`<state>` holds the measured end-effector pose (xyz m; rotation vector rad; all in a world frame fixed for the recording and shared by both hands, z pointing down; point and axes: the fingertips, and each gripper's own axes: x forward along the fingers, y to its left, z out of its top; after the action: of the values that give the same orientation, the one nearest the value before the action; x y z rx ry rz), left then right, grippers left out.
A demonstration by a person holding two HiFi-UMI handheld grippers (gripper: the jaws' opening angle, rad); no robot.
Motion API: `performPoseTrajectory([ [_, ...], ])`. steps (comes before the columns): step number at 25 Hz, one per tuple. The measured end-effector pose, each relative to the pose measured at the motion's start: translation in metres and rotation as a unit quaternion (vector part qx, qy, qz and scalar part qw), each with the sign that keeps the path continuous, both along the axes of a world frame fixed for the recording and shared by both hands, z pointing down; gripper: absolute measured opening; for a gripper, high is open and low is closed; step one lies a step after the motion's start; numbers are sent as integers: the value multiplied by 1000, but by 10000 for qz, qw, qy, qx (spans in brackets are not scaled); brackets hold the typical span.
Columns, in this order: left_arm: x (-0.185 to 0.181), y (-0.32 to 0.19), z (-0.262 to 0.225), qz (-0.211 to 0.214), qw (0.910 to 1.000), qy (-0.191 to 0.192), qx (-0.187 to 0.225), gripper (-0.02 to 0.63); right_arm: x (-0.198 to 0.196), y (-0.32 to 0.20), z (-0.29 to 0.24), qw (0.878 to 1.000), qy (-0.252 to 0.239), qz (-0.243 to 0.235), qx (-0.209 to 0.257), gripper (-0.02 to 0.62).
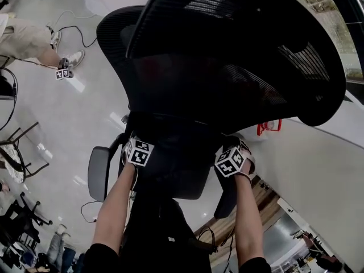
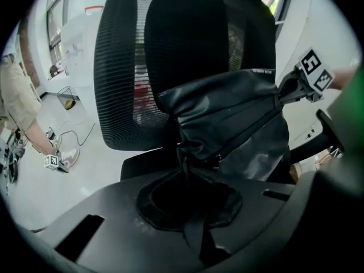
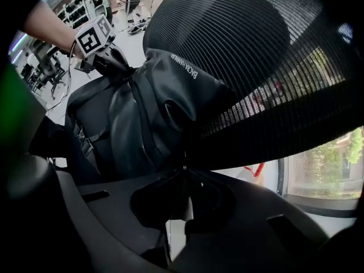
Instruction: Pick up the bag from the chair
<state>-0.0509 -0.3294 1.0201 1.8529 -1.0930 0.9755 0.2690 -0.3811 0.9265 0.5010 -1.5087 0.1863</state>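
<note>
Left gripper (image 2: 185,162) is clamped on a strap (image 2: 193,235) of the bag (image 2: 239,124), right gripper (image 3: 185,172) pinches its fabric; bag hangs before the chair (image 2: 114,67) back, apparently off the seat, so only carrying it clear remains.

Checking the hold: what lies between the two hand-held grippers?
The black bag spans it, pinched by the left hand-held gripper and the right hand-held gripper; both gripper views show this.
</note>
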Motion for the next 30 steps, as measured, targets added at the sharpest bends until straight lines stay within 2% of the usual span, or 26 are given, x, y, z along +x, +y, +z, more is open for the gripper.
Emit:
performPoseTrajectory([
  [3,3,14,-19,-45,9999,59,67,12,-2,9,-12,10000,4,-65,26,14],
  [6,-2,20,-43,-248,9991,70,344,11,-10,12,-25,9997,-113,-94,179,14],
  [9,-16,18,-74,-507,9958,30,765,11,-24,13,-37,9986,-344,-102,398,14],
  [12,-25,26,-107,-670,9926,21,1011,11,-33,19,-59,9957,-610,-1,699,14],
  [17,-36,61,-188,-785,9853,54,1514,11,-45,49,-126,9841,-1222,330,1250,14],
  [23,-40,126,-307,-1074,9664,89,2335,11,-48,107,-228,9626,-1868,343,1933,14],
  [27,-46,146,-381,-1164,9449,143,3057,11,-51,132,-296,9364,-2419,404,2511,14],
  [30,-44,173,-425,-1199,9340,230,3359,11,-46,170,-335,9202,-2822,565,2653,14],
])
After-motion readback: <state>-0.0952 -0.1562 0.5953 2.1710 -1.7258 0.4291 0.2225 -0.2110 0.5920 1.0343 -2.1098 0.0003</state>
